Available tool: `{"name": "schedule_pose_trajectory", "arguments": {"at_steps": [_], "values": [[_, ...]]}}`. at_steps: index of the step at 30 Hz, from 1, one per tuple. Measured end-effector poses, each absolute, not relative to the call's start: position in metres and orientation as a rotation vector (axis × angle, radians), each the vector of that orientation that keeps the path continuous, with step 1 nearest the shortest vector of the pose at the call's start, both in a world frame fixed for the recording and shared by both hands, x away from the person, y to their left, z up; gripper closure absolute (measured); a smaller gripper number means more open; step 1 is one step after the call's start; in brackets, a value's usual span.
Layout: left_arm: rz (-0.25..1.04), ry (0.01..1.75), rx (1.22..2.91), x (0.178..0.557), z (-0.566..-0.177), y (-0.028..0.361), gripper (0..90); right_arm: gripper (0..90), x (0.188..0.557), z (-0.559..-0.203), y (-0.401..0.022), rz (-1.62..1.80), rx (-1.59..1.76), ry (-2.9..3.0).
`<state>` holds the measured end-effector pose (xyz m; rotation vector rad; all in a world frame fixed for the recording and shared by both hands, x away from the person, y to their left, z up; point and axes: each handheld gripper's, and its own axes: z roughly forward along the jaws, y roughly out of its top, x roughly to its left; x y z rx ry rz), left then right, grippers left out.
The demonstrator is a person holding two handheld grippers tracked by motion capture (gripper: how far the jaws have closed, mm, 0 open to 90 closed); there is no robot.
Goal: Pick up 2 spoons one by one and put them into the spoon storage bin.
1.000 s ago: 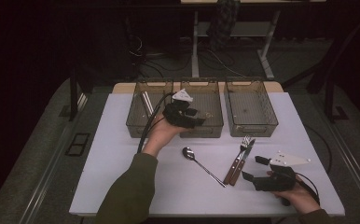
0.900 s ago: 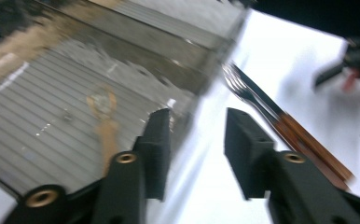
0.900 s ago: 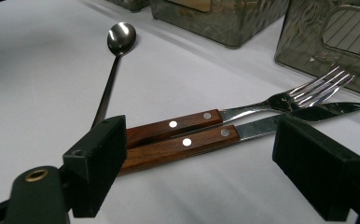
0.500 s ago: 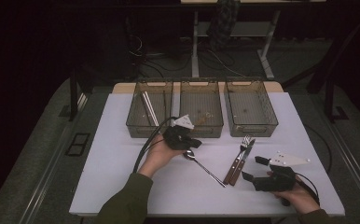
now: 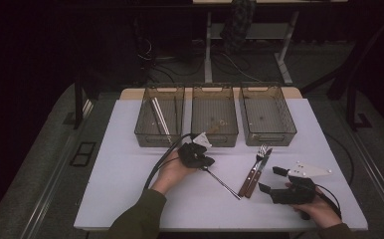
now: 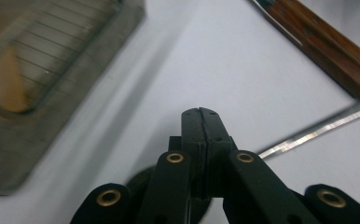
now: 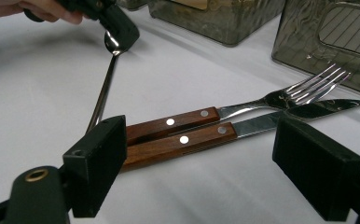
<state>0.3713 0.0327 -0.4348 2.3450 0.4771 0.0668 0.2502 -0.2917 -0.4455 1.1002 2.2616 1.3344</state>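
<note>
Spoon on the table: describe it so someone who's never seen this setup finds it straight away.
On the white table, in front of the middle one of three smoked clear plastic bins, lies a slim all-metal spoon. Its bowl sits at the shut fingers of the left gripper, its handle running toward the fork and knife. Unlike that wooden-handled fork and wooden-handled knife, it is bare steel throughout.

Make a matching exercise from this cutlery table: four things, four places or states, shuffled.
Things:
1. shiny metal spoon
2. wooden-handled fork
3. left gripper
4. right gripper

Places or states:
A. jaws wide open, facing the knife and fork handles
B. lying beside the wooden-handled knife
C. bowl under the left gripper's tip
D. jaws shut together

Pairs: 1-C, 2-B, 3-D, 4-A
</note>
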Motion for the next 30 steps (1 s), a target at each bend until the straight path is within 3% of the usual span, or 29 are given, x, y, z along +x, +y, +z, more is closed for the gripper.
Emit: {"name": "schedule_pose_trajectory", "arguments": {"at_steps": [12,30], "values": [[0.093,0.539,2.386,0.384,-0.442,0.035,89.1,17.5,0.252,-0.447,-0.293,1.329,1.108,2.262],[0.059,0.531,2.429,0.365,-0.438,0.06,89.1,17.5,0.251,-0.446,-0.293,1.332,1.104,2.261]]}}
